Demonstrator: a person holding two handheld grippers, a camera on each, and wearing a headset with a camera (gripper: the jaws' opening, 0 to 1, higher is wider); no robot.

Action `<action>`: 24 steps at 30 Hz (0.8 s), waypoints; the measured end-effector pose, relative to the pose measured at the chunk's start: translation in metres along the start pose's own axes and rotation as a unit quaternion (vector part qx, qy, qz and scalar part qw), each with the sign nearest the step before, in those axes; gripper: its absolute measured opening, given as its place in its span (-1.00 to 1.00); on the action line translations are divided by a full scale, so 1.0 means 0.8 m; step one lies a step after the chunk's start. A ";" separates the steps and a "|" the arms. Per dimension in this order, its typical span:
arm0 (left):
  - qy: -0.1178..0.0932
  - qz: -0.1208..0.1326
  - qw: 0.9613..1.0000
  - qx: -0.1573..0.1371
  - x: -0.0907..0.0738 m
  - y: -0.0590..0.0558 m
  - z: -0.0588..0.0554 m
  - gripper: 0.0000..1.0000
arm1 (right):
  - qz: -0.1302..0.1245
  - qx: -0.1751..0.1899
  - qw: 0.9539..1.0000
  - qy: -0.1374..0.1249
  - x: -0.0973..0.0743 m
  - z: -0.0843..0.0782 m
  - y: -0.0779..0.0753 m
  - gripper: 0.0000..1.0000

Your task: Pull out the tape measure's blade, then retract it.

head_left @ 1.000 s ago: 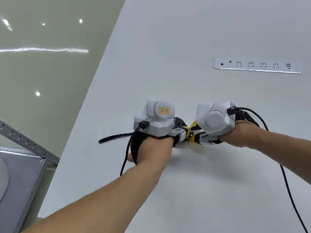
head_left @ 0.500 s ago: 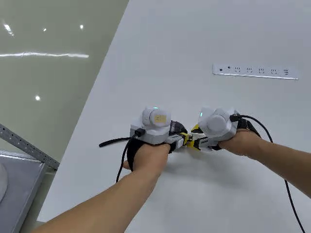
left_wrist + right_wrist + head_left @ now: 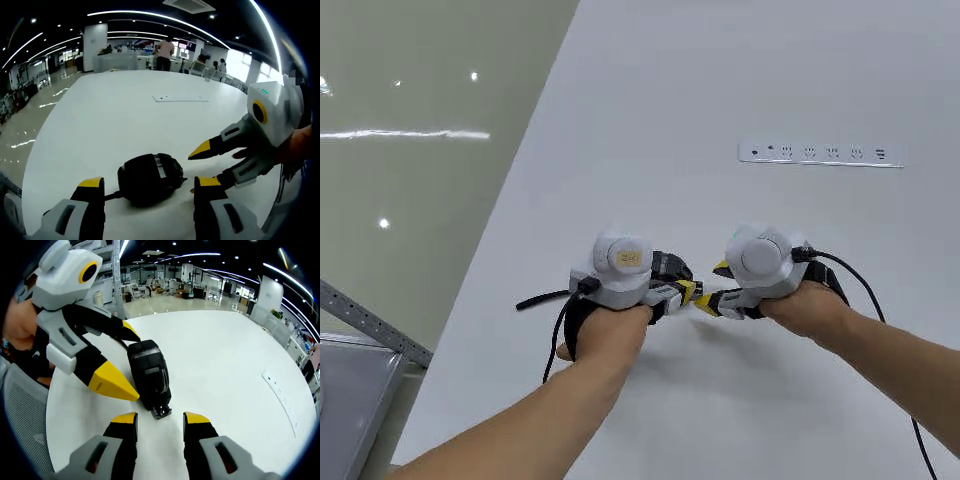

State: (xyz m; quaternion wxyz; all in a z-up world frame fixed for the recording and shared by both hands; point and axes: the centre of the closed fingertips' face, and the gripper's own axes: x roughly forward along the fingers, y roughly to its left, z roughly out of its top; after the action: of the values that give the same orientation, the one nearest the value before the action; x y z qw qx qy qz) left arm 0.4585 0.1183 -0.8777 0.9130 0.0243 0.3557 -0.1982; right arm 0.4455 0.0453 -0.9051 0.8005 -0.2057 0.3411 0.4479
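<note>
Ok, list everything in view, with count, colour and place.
table: 1, white, under everything
tape measure: 1, black, lying on the table
power strip: 1, white, farther back on the table
metal rack: 1, grey, beside the table, lower left of the head view
cables: 2, black, trailing over the near table
left gripper: 1, white and black, yellow tips, open around the tape measure
right gripper: 1, same colours, open, facing the tape measure's front end
hands: 2, holding both tools
</note>
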 end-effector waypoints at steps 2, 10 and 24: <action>-0.001 0.002 1.000 0.001 -0.002 0.002 -0.001 0.40 | -0.005 0.008 1.000 -0.003 -0.003 0.000 0.001 -0.25; -0.012 0.004 1.000 0.005 -0.016 0.004 -0.001 0.47 | -0.030 0.044 0.998 -0.023 -0.023 0.004 -0.002 -0.22; -0.015 -0.002 1.000 -0.009 -0.042 0.004 -0.004 0.35 | -0.070 0.121 0.988 -0.063 -0.073 0.005 0.004 -0.19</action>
State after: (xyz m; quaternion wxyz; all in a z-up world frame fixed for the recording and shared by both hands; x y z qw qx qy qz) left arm 0.4351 0.1331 -0.8579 0.9180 0.0124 0.3443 -0.1966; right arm 0.4232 0.0157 -0.8599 0.8687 -0.1022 0.3267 0.3580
